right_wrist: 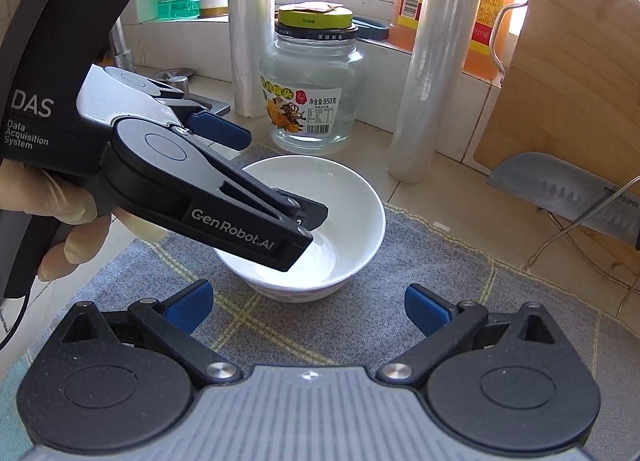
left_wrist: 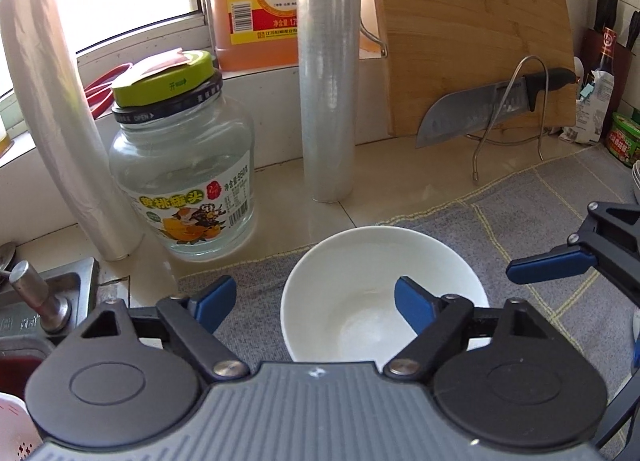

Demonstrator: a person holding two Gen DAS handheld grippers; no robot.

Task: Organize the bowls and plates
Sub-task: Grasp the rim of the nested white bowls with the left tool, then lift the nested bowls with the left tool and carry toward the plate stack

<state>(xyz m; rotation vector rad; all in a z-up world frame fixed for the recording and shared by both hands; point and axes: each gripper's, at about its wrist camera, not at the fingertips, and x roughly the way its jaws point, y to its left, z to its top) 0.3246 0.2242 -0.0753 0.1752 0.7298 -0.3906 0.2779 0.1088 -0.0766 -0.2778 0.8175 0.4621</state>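
Because the white bowl (right_wrist: 320,221) is hard, smooth, slippery and easy to break, the left claw (left_wrist: 316,301), open astride its rim, should pinch there, while the right claw (right_wrist: 308,311) waits open.

The bowl (right_wrist: 320,221) stands on the cloth (right_wrist: 360,321). Behind it is the jar (right_wrist: 312,89), between two upright rolls (right_wrist: 432,61). To the right, the knife (right_wrist: 568,197) leans before the cutting board (right_wrist: 568,73).

Ahead of right claw (right_wrist: 308,311): open mat (right_wrist: 420,261), then bowl (right_wrist: 352,197) with left claw (right_wrist: 280,181) in it. Jar (right_wrist: 312,97), rolls (right_wrist: 432,73), knife (right_wrist: 560,193) block beyond.
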